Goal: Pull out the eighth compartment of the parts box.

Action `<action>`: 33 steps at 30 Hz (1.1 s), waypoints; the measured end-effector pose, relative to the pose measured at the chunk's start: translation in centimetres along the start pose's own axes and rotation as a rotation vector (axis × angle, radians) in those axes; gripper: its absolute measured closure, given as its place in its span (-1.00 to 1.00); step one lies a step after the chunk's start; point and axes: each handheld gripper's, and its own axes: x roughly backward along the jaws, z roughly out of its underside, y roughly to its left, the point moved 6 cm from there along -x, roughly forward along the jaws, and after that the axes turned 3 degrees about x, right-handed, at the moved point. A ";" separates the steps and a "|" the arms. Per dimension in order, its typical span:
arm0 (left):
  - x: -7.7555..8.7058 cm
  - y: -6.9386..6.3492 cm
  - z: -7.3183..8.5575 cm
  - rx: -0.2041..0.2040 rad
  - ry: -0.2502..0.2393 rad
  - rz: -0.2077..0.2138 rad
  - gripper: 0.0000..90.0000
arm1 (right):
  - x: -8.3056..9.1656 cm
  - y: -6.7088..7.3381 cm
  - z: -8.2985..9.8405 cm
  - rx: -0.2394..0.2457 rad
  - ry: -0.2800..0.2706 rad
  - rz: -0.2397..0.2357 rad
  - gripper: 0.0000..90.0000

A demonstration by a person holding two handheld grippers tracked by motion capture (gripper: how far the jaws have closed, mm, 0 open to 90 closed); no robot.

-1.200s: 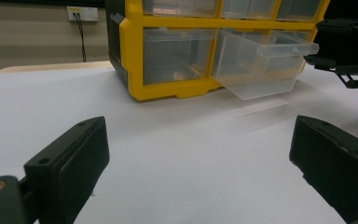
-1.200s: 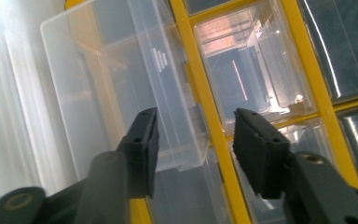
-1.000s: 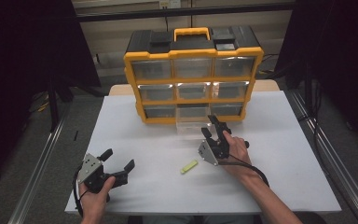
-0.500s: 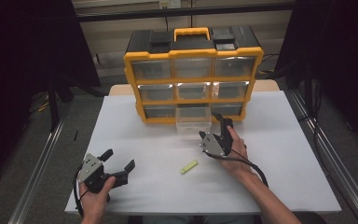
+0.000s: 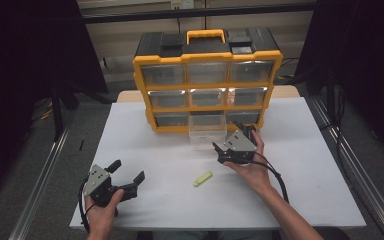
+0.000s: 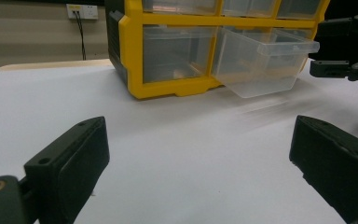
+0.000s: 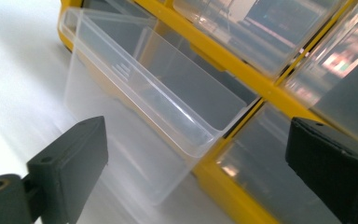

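- Desk (image 5: 290,190): white top, carries everything below.
- Organizer cabinet (image 5: 207,80): yellow frame, black top with a yellow handle, standing at the far middle of the desk. Three rows of three clear drawers; all pushed in except one. Contents of the shut drawers can't be read through the glare.
- Clear drawer (image 5: 208,131): bottom row, middle slot, pulled out toward the person, front end tipped down toward the desk, back end at its slot. In the right gripper view it looks empty (image 7: 168,107) (open top, nothing inside that I can see). In the left gripper view (image 6: 265,65) it hangs out of the frame at a tilt.
- Right gripper (image 5: 225,150): held in the right hand just in front and to the right of the pulled-out drawer. Its fingers (image 7: 70,158) have just been opening and now stand wide apart, nothing between them; the drawer lies ahead of them, not touched.
- Left gripper (image 5: 127,175): at the near left of the desk, well apart from the drawer. Fingers (image 6: 74,154) spread wide, bare desk between them.
- Small yellow-green piece (image 5: 203,178): lies flat on the desk between the two grippers, nearer the right one, touching neither.
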 end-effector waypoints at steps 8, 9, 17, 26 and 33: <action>0.0 -0.1 0.0 0.011 -0.005 -0.001 -0.89 | 0.1 -0.1 0.2 -0.223 -0.004 -0.116 -0.95; 0.0 -0.1 -0.1 0.014 -0.008 -0.002 -0.89 | 0.1 -0.1 0.2 -0.258 -0.005 -0.132 -0.95; 0.1 0.1 0.0 0.006 -0.002 -0.003 -0.89 | 0.5 -0.3 0.5 -0.421 0.004 -0.201 -0.98; 0.1 0.1 0.0 0.010 -0.001 -0.006 -0.89 | 1.8 -0.9 2.0 -0.462 0.025 -0.208 -0.97; 0.1 0.2 0.1 0.008 0.003 -0.008 -0.89 | 2.6 -1.8 2.3 -0.487 0.026 -0.214 -0.96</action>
